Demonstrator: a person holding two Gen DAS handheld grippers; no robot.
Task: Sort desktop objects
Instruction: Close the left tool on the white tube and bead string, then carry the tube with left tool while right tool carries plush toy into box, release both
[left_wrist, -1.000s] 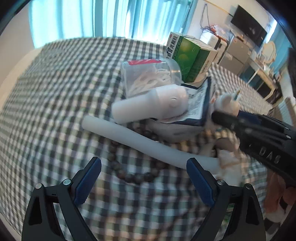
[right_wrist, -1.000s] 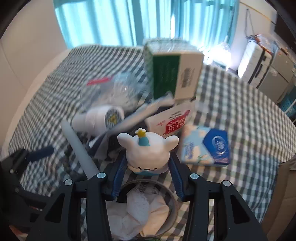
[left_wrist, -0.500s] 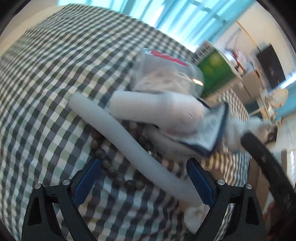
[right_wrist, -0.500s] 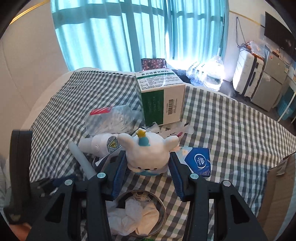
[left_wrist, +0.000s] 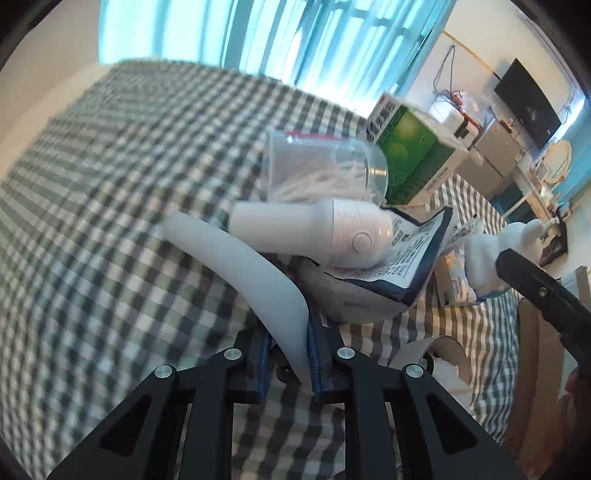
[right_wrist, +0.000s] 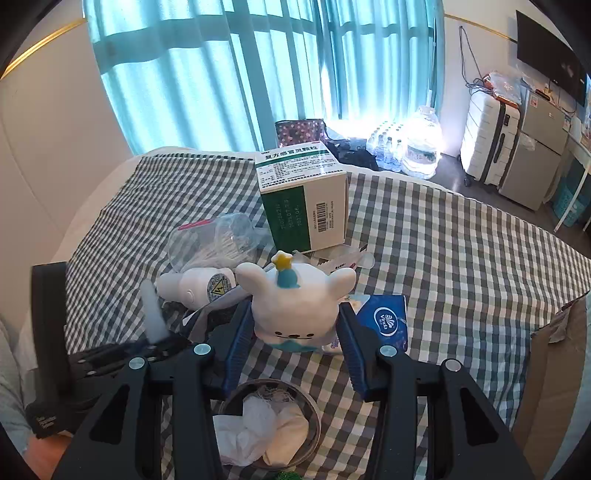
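With its jaws having just closed, my left gripper (left_wrist: 289, 363) clamps the near end of a pale grey tube (left_wrist: 255, 280), both blue pads pressed against it. Beyond the tube, I see a white handheld device (left_wrist: 317, 236) lying across a dark-edged printed pouch (left_wrist: 406, 254), with a clear bag of white sticks (left_wrist: 321, 173) and a green-and-white medicine box (left_wrist: 413, 151) behind, all on the checked cloth (left_wrist: 110, 206). My right gripper (right_wrist: 295, 343) squeezes a white plush toy (right_wrist: 295, 306) with a yellow star on top, one pad against each side. Just beside the toy on the right lies a blue tissue pack (right_wrist: 384, 321); below the jaws sits a round metal bowl (right_wrist: 314, 410) holding crumpled white tissue. The tube stands tilted at left in that view.
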